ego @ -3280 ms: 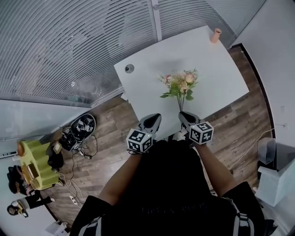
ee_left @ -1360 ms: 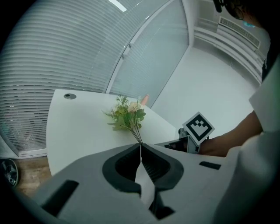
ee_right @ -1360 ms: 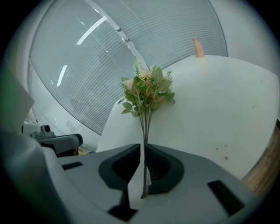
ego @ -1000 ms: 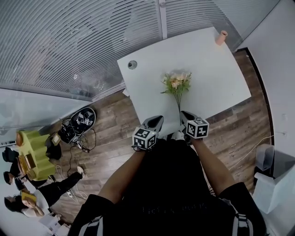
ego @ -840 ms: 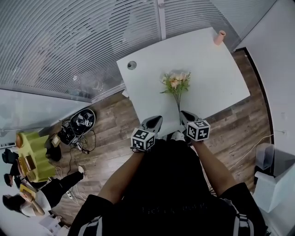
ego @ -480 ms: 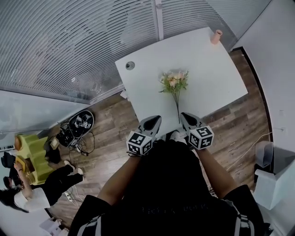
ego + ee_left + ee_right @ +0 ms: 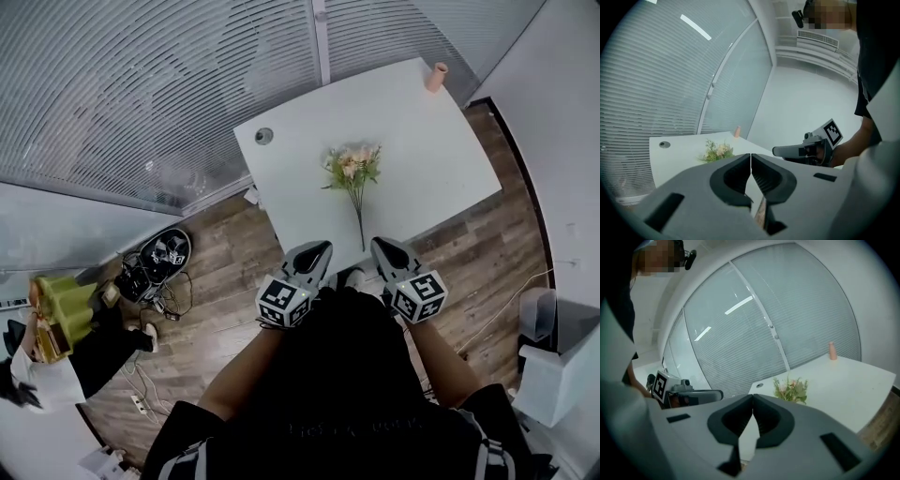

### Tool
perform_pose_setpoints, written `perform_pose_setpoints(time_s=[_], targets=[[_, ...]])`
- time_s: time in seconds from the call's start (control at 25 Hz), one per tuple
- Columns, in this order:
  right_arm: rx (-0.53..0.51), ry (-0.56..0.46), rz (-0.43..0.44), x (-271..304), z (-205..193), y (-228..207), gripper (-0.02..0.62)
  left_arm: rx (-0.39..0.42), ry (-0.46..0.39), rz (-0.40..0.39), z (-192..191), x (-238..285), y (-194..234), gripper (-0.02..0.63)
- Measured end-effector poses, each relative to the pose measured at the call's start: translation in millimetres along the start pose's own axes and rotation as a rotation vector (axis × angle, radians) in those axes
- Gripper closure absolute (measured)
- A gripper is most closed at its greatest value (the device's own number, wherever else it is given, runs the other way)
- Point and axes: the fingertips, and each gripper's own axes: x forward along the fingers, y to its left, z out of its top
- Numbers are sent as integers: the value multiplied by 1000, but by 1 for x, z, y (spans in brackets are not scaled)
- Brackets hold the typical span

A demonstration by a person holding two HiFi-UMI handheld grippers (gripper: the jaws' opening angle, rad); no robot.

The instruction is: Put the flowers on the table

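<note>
- The flowers (image 7: 352,169) lie flat on the white table (image 7: 422,141), with nothing touching them.
- The blooms are at the 12 o'clock end. The thin stems point to 6 o'clock, toward the person.
- The left gripper (image 7: 317,248) is near the table's edge, at about 7 o'clock from the flowers.
- Its two jaws are pressed together at the tips, and there is nothing between them.
- The right gripper (image 7: 382,245) is at about 5 o'clock from the flowers. It is also by the table's edge.
- Its jaws are closed tight too, and they hold nothing.
- The stem ends come down between the two grippers, but neither gripper touches them.
- A small pink cup (image 7: 436,75) stands at the far corner of the table, at about 1 o'clock from the flowers and well apart from them.
- A little round hole (image 7: 264,136) sits in the table at 10 o'clock from the flowers.
- The left gripper view shows the flowers (image 7: 715,151) past its closed tips, at about 10 o'clock from them.
- The right gripper view shows the flowers (image 7: 791,390) at about 2 o'clock from its closed tips.
</note>
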Motion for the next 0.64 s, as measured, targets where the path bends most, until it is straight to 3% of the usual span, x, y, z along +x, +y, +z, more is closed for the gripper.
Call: perform_pose_setpoints(time_s=[0.16, 0.32, 0.64], targets=[[-14, -61, 10, -9, 24, 10, 565, -4, -34, 6, 11, -5, -1, 588], [-19, -105, 24, -19, 40, 25, 565, 62, -48, 8, 25, -7, -8, 587], [-53, -129, 54, -31, 51, 54, 565, 99, -90, 5, 44, -22, -11, 586]])
